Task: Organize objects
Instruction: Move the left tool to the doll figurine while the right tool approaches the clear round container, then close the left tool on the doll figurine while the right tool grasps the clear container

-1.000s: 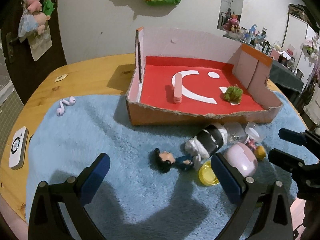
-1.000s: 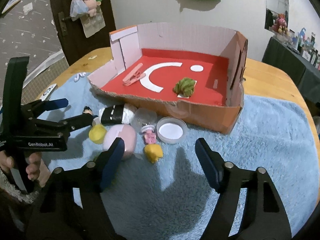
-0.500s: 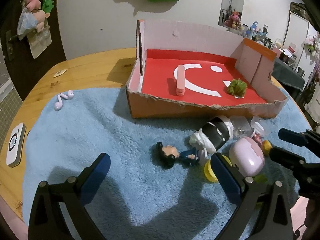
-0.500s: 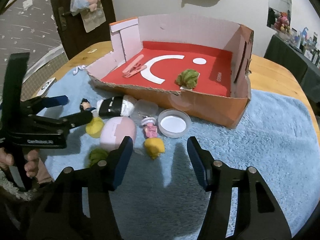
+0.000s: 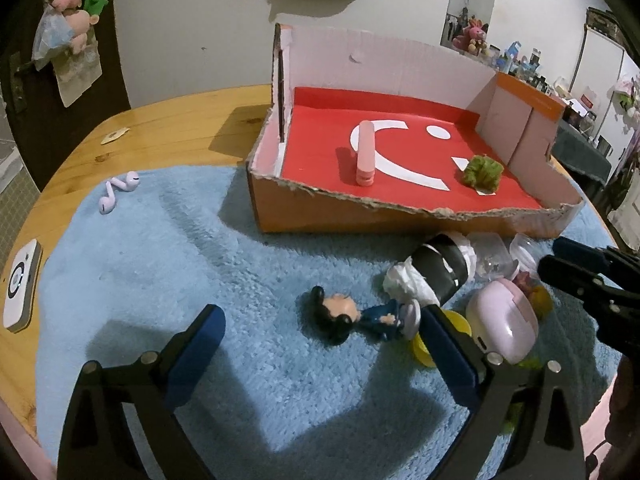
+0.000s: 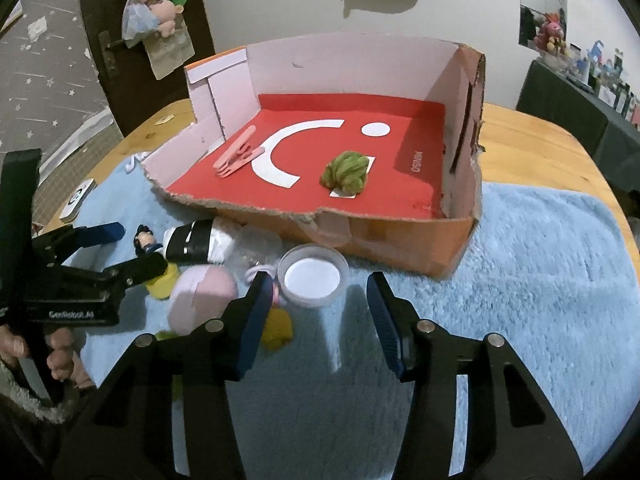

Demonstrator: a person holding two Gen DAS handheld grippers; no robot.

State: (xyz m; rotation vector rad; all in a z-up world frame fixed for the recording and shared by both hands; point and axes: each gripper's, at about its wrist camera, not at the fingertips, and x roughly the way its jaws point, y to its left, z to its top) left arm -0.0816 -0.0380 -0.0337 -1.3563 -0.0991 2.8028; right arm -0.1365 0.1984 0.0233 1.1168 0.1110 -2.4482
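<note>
Loose small things lie in a cluster on the blue fleece mat (image 6: 540, 280) just in front of the cardboard box (image 6: 400, 240), which stands on the wooden bench (image 5: 160, 120) and already holds a pink clip (image 6: 236, 156) and a green scrunchie (image 6: 346, 172). Nearest the right claw (image 6: 316, 320) is the round clear lid (image 6: 314, 276): probably light, stiff and slick plastic, best pinched across its raised rim. That claw's jaws are closing with only mat between them; the lid lies just beyond the tips, untouched. The pink case (image 6: 202, 296) looks smooth and rounded, likely to slip unless taken across its narrow middle; the little doll figure (image 5: 360, 316) is small and hard, easiest by its body. The left claw (image 5: 320, 344) stands wide apart and empty above the mat. The left view alone shows the earbuds (image 5: 118, 192) far left of the box; the right view alone shows the lid whole and the yellow piece (image 6: 276, 330).
</note>
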